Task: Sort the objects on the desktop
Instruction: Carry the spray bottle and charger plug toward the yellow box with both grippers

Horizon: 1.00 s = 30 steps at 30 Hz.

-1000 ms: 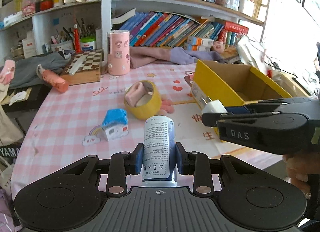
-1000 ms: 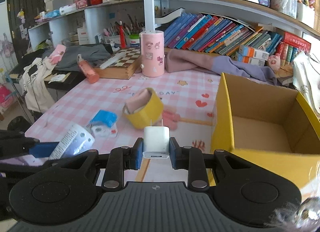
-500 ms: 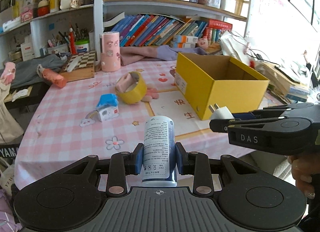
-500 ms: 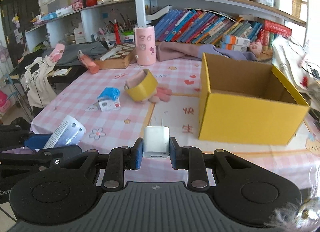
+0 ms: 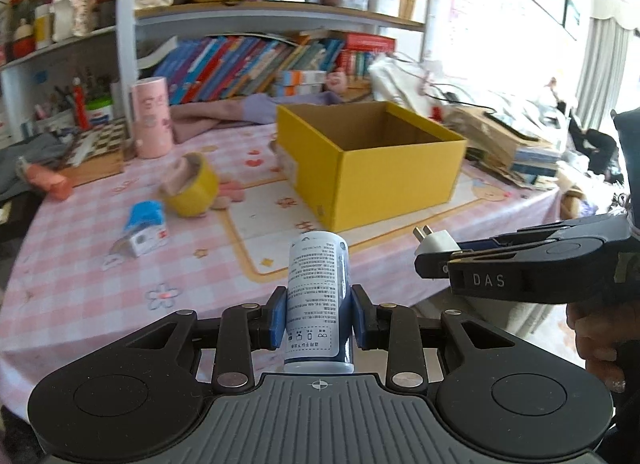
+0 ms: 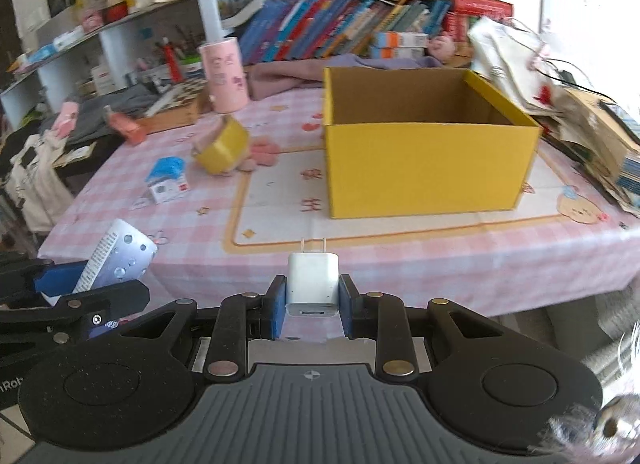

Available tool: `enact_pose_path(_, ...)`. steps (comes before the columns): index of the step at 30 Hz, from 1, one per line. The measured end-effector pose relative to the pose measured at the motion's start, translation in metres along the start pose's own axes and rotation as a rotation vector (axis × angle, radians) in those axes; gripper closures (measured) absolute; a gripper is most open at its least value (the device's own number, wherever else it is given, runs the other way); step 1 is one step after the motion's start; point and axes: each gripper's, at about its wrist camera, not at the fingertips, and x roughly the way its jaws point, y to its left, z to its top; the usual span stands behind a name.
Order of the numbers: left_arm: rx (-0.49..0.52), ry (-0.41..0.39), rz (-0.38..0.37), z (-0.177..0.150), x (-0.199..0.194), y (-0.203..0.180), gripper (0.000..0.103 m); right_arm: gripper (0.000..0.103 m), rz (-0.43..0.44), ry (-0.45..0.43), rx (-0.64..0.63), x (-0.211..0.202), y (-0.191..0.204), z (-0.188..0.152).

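Cluttered study, bookshelves at 12 o'clock; desk under pink check cloth, yellow box open on it. Left gripper: jaws clamped on small labelled bottle, upright, held off the desk's near edge. Probably light, stiff, smooth-sided; best gripped mid-body as now. Right gripper: jaws pinching white charger plug by flat sides, prongs forward. Likely rigid, light. Box floor hidden behind near wall. Tape roll and small carton at 10 o'clock, blurred.
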Motion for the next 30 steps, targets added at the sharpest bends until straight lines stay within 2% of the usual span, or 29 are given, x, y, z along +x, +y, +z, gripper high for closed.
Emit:
enact_pose_path(5,0.033,0.005,-0.066,0.003,0.008,-0.013,0.072,0.078,-0.054,0.006,0.023,-0.011,-0.013,-0.008)
enact_pose_path(15,0.091,0.019,-0.148,0.008,0.022,-0.035,0.072,0.078,-0.123,0.016,0.078,-0.022,-0.037,-0.016)
enact_pose_path(30,0.138,0.034,-0.179,0.017,0.037,-0.053,0.072,0.078,-0.152,0.022,0.133,-0.022,-0.063,-0.015)
